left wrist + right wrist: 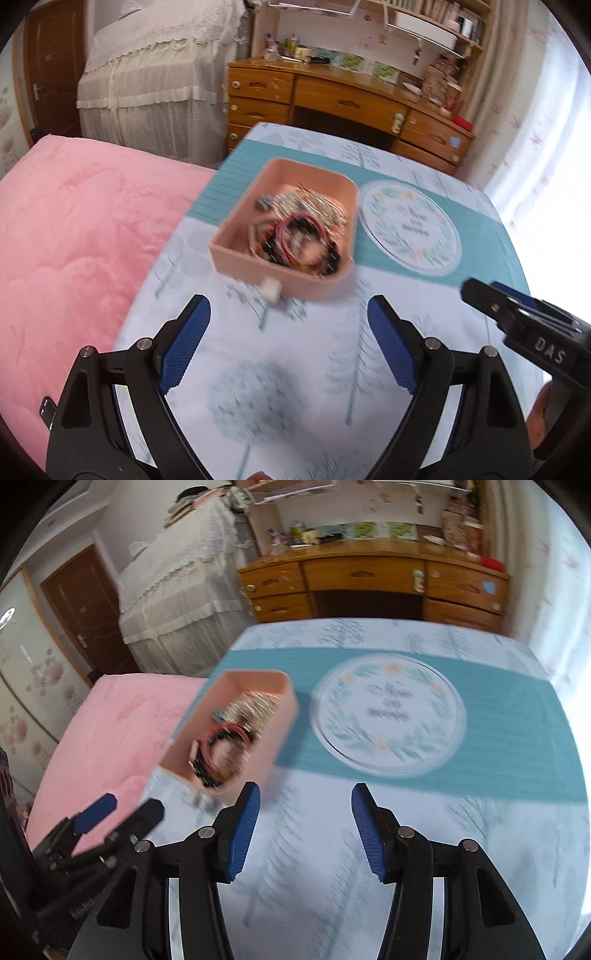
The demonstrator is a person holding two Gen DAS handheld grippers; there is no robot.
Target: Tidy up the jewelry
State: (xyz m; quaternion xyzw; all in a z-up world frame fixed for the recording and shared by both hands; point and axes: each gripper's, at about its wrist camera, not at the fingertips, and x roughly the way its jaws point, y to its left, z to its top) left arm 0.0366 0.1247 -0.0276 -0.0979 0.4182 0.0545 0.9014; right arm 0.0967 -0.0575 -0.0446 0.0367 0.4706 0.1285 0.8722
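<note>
Your left gripper [289, 321] sits nearer the pink box [236, 254], probably dead ahead; both grippers spread wide, empty.

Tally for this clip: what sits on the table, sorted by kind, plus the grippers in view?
Pink box with tangled jewelry, too blurred to count pieces: 1
Round floral plate: 1
Small white piece just in front of the box: 1
Grippers, left gripper and right gripper, both open and empty: 2
Total: 5
</note>
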